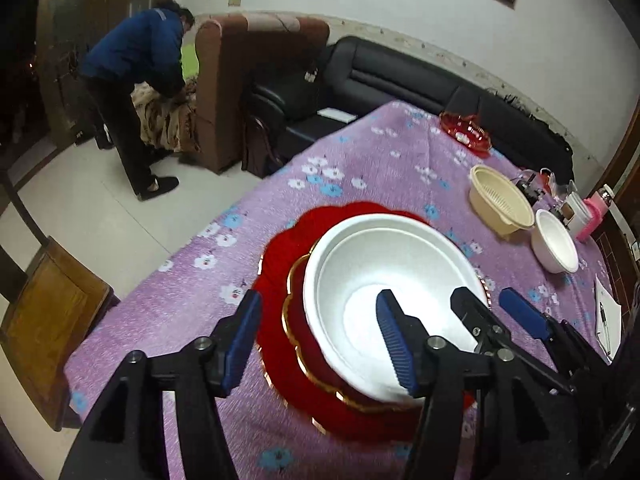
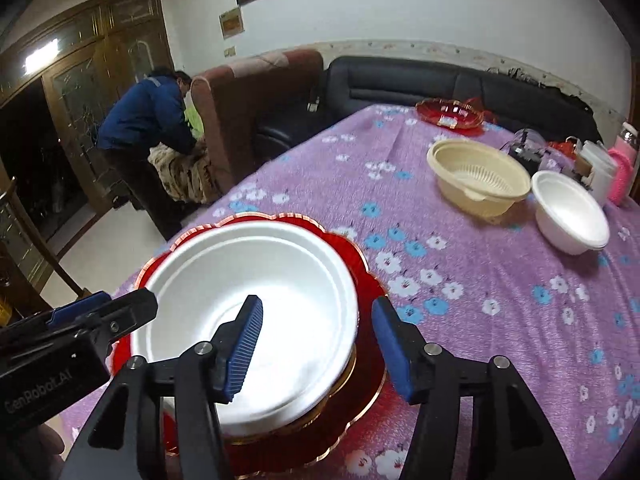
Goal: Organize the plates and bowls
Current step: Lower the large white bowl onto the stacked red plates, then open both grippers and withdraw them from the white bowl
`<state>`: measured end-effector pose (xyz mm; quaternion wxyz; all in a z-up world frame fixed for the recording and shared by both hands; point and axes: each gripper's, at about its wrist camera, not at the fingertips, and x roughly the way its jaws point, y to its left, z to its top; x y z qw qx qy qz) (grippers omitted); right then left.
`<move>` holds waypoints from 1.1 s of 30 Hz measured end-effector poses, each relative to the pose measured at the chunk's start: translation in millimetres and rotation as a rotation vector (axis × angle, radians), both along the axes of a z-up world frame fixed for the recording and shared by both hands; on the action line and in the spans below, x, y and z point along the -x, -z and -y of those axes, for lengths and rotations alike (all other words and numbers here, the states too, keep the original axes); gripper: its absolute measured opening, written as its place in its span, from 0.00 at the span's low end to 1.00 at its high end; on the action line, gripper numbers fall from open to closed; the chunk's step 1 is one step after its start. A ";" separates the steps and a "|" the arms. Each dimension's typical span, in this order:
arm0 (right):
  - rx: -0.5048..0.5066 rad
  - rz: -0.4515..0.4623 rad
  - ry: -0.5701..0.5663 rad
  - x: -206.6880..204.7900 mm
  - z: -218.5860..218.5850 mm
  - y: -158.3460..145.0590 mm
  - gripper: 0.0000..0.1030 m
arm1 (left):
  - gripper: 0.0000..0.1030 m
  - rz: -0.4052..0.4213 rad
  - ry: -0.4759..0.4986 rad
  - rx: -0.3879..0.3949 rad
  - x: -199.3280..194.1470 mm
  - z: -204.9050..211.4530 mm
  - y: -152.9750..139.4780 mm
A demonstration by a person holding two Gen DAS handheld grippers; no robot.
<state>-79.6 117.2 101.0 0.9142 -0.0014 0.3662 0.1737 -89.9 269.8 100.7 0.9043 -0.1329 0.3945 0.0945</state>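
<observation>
A white foam bowl (image 1: 384, 276) (image 2: 256, 292) sits on a small red gold-rimmed plate (image 1: 296, 320), which lies on a large red scalloped plate (image 1: 280, 256) (image 2: 360, 256). My left gripper (image 1: 320, 340) is open; its jaws straddle the bowl's left rim. My right gripper (image 2: 320, 344) is open; its jaws straddle the bowl's right rim. Each gripper shows in the other's view, the right (image 1: 492, 312) and the left (image 2: 104, 312). A second white bowl (image 1: 554, 246) (image 2: 570, 212) stands apart at the right.
A cream strainer bowl (image 1: 500, 200) (image 2: 478, 178) and a red glass dish (image 1: 466, 132) (image 2: 448, 114) sit farther back on the purple floral tablecloth (image 1: 360, 168). Cups and a pink bottle (image 2: 620, 168) crowd the far right. Paper with a pen (image 1: 606, 320) lies at the right edge. A wooden chair (image 1: 48, 320) stands to the left.
</observation>
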 end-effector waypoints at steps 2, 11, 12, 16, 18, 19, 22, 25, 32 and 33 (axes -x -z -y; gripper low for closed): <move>-0.009 0.023 0.004 10.0 4.5 -8.4 0.64 | 0.63 0.031 -0.009 -0.028 10.9 3.7 -8.6; -0.065 0.116 0.065 66.7 42.3 -38.4 0.72 | 0.76 0.163 -0.054 -0.214 60.7 35.1 -46.5; -0.069 0.121 0.073 72.2 46.3 -40.4 0.73 | 0.78 0.173 -0.051 -0.224 64.3 38.2 -49.2; -0.095 0.134 0.104 92.5 65.6 -47.8 0.75 | 0.82 0.205 -0.018 -0.247 80.8 55.3 -58.7; -0.103 0.140 0.120 100.4 74.8 -50.3 0.76 | 0.82 0.206 0.006 -0.250 85.2 63.7 -61.0; -0.109 0.145 0.129 105.0 80.2 -52.5 0.76 | 0.82 0.205 0.015 -0.252 86.7 66.8 -61.6; -0.121 0.167 0.157 117.7 96.6 -60.5 0.76 | 0.82 0.209 0.040 -0.260 94.5 78.5 -65.1; -0.137 0.185 0.180 129.2 109.5 -67.6 0.77 | 0.82 0.220 0.057 -0.270 102.0 88.3 -69.4; -0.165 0.222 0.213 146.3 133.4 -82.2 0.80 | 0.84 0.240 0.111 -0.287 116.8 108.8 -78.7; -0.169 0.227 0.216 148.3 136.1 -84.6 0.80 | 0.84 0.243 0.118 -0.290 118.2 111.1 -79.8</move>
